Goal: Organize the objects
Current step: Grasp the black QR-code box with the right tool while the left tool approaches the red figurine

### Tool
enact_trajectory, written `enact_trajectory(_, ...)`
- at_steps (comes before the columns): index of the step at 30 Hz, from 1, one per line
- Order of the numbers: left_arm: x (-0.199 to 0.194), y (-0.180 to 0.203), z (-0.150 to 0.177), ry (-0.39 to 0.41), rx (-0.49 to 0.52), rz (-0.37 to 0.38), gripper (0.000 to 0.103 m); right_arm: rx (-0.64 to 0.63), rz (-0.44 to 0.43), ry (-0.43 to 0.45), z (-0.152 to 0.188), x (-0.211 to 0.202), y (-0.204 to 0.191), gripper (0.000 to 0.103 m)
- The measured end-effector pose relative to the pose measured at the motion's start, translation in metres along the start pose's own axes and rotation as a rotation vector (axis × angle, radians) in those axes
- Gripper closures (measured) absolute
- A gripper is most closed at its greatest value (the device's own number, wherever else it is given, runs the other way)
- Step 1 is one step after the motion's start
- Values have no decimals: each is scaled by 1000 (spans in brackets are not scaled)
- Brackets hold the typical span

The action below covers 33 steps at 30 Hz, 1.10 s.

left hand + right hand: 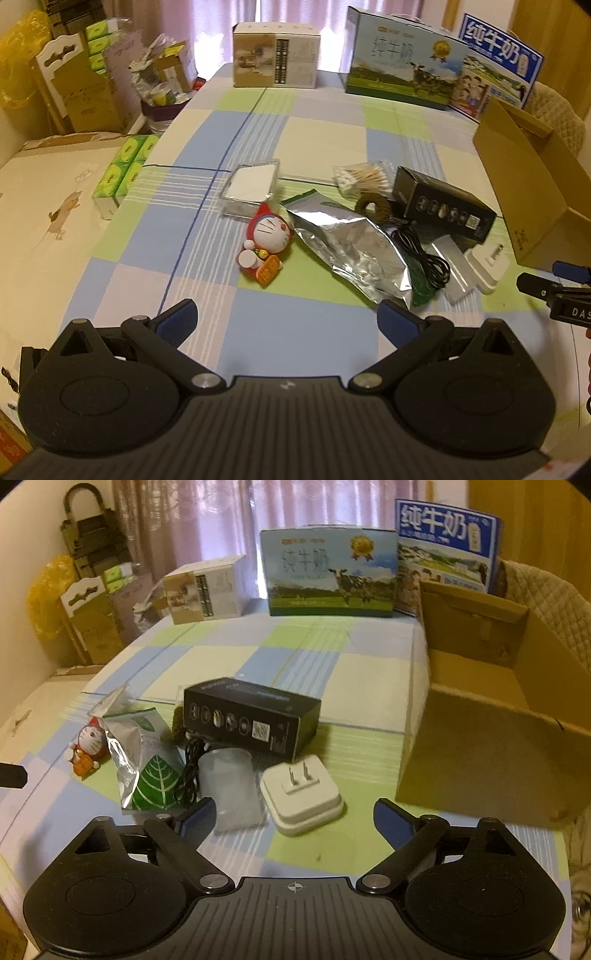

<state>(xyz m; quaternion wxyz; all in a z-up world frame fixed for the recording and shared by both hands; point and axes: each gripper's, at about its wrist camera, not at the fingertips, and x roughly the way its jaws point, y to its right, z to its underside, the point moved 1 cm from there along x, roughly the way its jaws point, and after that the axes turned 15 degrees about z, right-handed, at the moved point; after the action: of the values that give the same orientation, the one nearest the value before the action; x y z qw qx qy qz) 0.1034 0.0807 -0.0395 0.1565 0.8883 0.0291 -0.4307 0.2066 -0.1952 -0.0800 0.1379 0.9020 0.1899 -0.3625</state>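
Loose items lie on the checked tablecloth: a red and white cat figurine (266, 242) (88, 747), a foil pouch (349, 243) (146, 760), a clear box (253, 186), cotton swabs (364, 177), a brown ring (373, 207), a black box (441, 205) (251, 716), a black cable (424, 254) (190, 771), a frosted grey case (231, 788) and a white plug (303, 794) (487, 264). An open cardboard box (491, 716) (532, 195) stands at the right. My left gripper (286, 321) is open, short of the figurine. My right gripper (293, 816) is open just before the plug.
Milk cartons (330, 572) and a beige carton (205, 589) line the table's far edge. Green tissue packs (122, 168) and cardboard boxes (79, 88) sit off the left side. The right gripper's tip (554, 291) shows at the left view's right edge.
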Motion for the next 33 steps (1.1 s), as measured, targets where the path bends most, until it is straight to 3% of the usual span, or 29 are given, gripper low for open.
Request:
enact_trajectory(6,6,2,-6,20,-61,-52,1,-132,-29,69,-15,15,-6,18)
enact_trajectory(19,9,10,12,49,-217,-204,1,-668,21,244,-10,76,-47,29)
enact_trajectory(26,3,7,24,51,-261,-245,1,-829,50,277,-3,99,-63,35)
enact_trajectory(33,11,-7,20,45,-236,-262,1,-894,73,312,0,109,-72,47)
